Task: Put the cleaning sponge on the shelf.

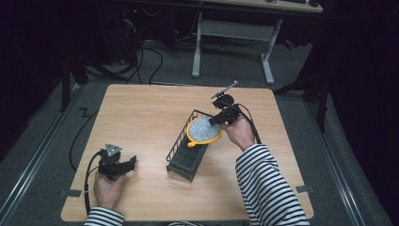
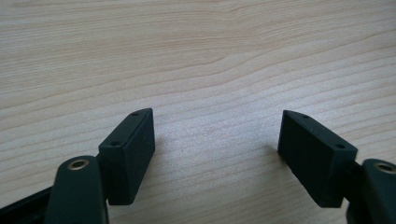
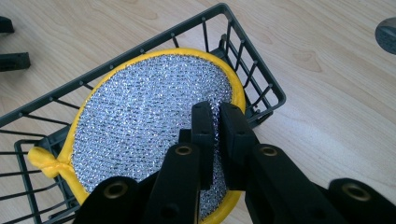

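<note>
Right gripper (image 3: 215,122) pinches the silver pad (image 3: 140,116) over the wire basket (image 3: 254,60) at frame centre, not yet released; left gripper (image 2: 217,149) rests spread on the bench (image 2: 196,56).

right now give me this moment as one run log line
right gripper: shut on scrub pad | scrub pad: over wire basket | left gripper: open, idle on table

A round silver metallic-mesh pot holder with yellow trim and a yellow loop (image 3: 149,126) lies tilted across the rim of a dark wire basket (image 3: 252,65), centre of the frame, pinched at its edge.
</note>
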Motion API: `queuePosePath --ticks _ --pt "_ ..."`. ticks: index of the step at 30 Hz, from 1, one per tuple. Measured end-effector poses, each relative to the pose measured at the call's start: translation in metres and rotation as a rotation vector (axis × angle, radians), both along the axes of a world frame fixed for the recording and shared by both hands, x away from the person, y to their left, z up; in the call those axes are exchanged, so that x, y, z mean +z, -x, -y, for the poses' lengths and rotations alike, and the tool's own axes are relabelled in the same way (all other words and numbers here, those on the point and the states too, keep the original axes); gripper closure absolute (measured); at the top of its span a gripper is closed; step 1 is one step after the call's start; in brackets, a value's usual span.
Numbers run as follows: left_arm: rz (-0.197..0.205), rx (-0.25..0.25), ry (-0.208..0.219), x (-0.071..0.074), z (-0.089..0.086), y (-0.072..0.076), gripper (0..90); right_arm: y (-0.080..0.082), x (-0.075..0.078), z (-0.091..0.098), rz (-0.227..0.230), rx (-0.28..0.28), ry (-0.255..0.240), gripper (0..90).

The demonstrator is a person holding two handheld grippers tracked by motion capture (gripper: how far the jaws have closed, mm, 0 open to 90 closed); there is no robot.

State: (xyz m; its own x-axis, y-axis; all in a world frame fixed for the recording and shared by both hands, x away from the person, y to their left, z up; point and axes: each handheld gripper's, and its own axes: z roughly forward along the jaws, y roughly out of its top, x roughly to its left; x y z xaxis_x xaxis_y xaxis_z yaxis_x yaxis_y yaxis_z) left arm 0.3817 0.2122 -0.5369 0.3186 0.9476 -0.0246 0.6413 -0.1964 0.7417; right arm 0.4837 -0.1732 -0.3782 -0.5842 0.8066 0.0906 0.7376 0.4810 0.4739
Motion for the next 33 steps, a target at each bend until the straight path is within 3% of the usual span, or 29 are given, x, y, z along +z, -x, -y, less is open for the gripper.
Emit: queuePosePath --ticks 5,20,24,26,29,33 --pt "0.0 -0.001 -0.005 0.0 0.001 0.0 27.8 -0.002 -0.001 -0.006 0.019 0.006 0.015 86.6" --pt "-0.001 -0.004 -0.004 0.0 0.001 0.0 27.8 -0.009 -0.013 -0.03 0.001 0.011 0.027 85.8" --pt "0.001 -0.001 -0.001 0.0 0.001 -0.001 27.7 -0.009 -0.016 -0.028 0.024 0.002 -0.003 75.7" --pt "0.002 -0.001 -0.001 0.0 0.001 -0.001 27.7 -0.005 -0.015 -0.024 0.066 -0.006 -0.034 66.0" --pt "0.002 -0.002 -0.001 0.0 0.001 -0.001 27.6 -0.002 -0.012 -0.022 0.094 -0.009 -0.034 61.2" --pt "0.002 -0.002 -0.004 0.0 0.001 -0.001 27.6 0.003 -0.006 -0.01 0.124 -0.024 -0.088 56.3"
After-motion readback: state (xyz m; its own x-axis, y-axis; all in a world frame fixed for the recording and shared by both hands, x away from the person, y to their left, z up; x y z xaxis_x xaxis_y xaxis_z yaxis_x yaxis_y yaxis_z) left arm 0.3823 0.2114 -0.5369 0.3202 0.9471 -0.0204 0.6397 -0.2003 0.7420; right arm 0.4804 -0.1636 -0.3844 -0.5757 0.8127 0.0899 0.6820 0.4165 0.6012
